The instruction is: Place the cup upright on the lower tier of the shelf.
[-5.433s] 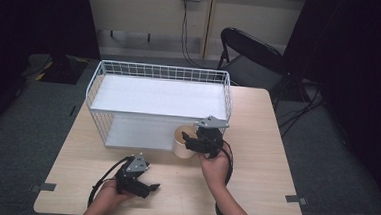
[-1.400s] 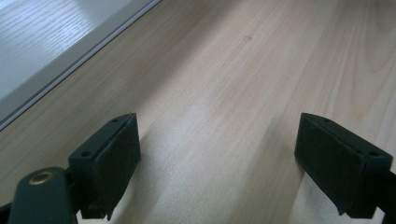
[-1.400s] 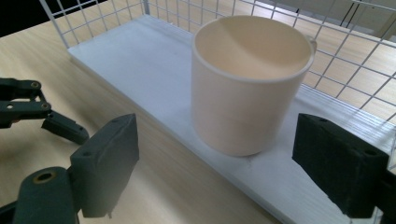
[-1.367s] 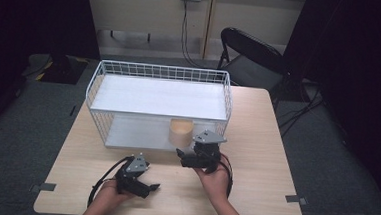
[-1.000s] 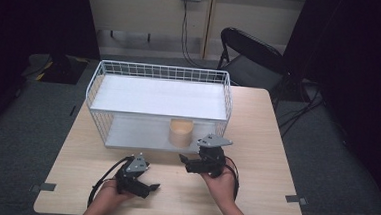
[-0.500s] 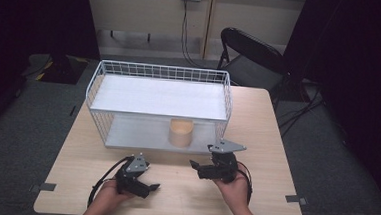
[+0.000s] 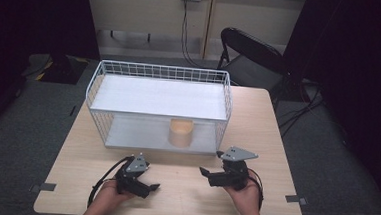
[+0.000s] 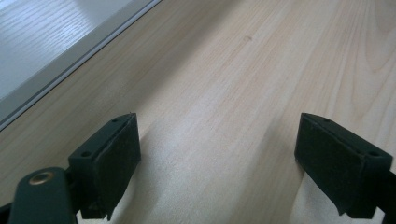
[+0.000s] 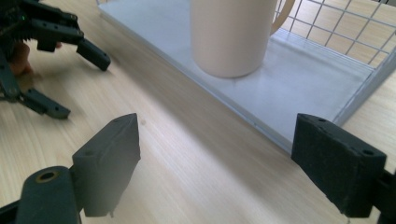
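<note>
Right gripper view first: my right gripper [image 9: 215,168] has its jaws spread wide with nothing between them, hovering low over the wooden table [image 9: 154,186]. Just ahead of it stands the beige mug [image 9: 230,35], upright on the white lower shelf [image 9: 299,88] of the wire basket rack [image 9: 336,28], near the shelf's front edge, its handle turned toward the mesh side. Off to that view's left I see my left gripper [image 9: 70,84], also parted.

From the high view, the right gripper [image 7: 205,174] sits in my right hand [image 7: 246,193] at the table's near right, apart from the rack [image 7: 160,70]. The mug [image 7: 181,132] rests on the bottom shelf, right of centre, under the upper shelf. My left gripper [image 7: 152,188] lies at the near left, released, holding nothing.

Left gripper view shows its black pads [image 8: 109,158] wide apart over bare wood, the shelf's edge [image 8: 56,70] at the upper left.
</note>
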{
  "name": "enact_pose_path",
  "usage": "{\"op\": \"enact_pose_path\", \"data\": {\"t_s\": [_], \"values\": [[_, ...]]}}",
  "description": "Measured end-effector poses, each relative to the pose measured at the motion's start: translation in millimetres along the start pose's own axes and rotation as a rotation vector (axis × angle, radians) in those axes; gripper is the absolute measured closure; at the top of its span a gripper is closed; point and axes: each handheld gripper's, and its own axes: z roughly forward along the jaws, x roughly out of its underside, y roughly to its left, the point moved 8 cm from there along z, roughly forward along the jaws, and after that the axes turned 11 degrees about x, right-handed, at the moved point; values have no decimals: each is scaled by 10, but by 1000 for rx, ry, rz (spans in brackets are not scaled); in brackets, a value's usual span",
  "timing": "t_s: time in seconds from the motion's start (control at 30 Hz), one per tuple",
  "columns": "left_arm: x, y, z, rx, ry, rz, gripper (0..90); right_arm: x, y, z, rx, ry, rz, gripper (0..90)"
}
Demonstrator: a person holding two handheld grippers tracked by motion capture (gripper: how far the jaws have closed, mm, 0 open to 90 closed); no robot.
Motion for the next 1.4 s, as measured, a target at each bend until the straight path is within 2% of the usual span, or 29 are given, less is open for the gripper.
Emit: {"op": "enact_pose_path", "data": {"t_s": [0.53,0.73,0.9,1.4], "values": [[0,0,0,0,0,0,139,410,-230,-132,-4,42,-19,149],[0,0,0,0,0,0,139,513,-319,-173,13,45,-31,149],[0,0,0,0,0,0,139,593,-380,-204,14,57,-22,152],[0,0,0,-1,0,-1,139,756,-580,-278,19,46,-4,154]]}}
